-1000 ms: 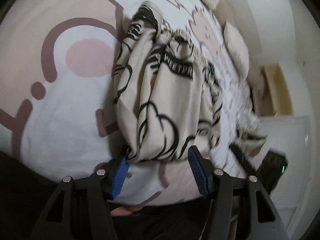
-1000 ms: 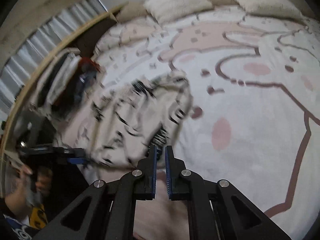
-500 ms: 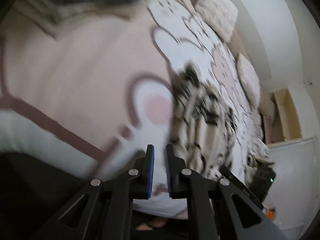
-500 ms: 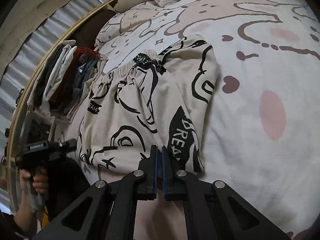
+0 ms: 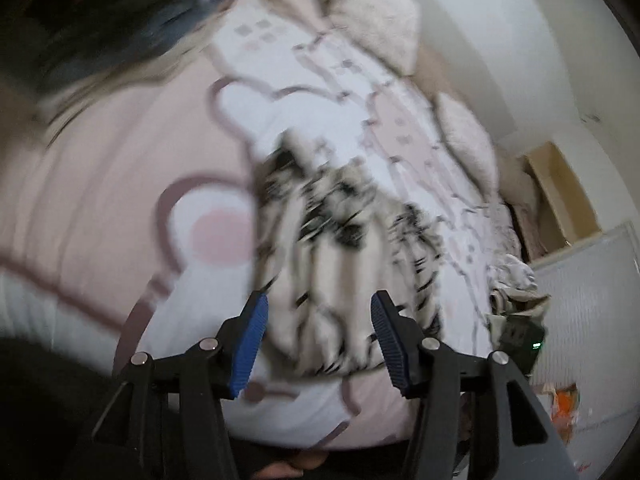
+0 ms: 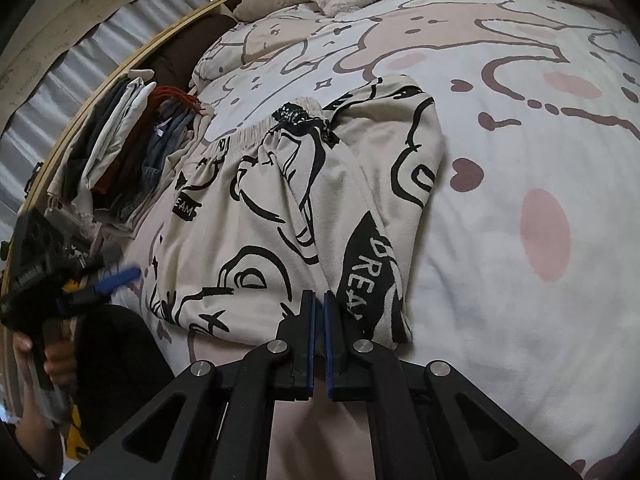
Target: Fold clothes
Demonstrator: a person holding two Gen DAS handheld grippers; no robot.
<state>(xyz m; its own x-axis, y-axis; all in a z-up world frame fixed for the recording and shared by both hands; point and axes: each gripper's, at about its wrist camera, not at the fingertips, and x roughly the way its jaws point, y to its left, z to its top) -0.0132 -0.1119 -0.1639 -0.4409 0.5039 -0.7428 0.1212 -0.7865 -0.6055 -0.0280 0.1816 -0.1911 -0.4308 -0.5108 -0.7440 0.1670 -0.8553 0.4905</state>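
Trousers [image 6: 288, 216] in cream with black cartoon print lie on the bed [image 6: 520, 300] near its near edge, doubled lengthwise with the elastic waistband at the far end and the leg ends toward you. Your right gripper [image 6: 319, 336] hovers at the near hem with its jaws pressed almost together, nothing between them. Your left gripper [image 5: 316, 344] has its jaws spread wide over the near end of the garment; that view is smeared by motion, so contact cannot be judged. A stack of folded clothes [image 6: 120, 160] sits to the left. If another fold is due, pinch both layers at the hem corners, lift evenly, and lay the hem square on the waistband without dragging the cloth.
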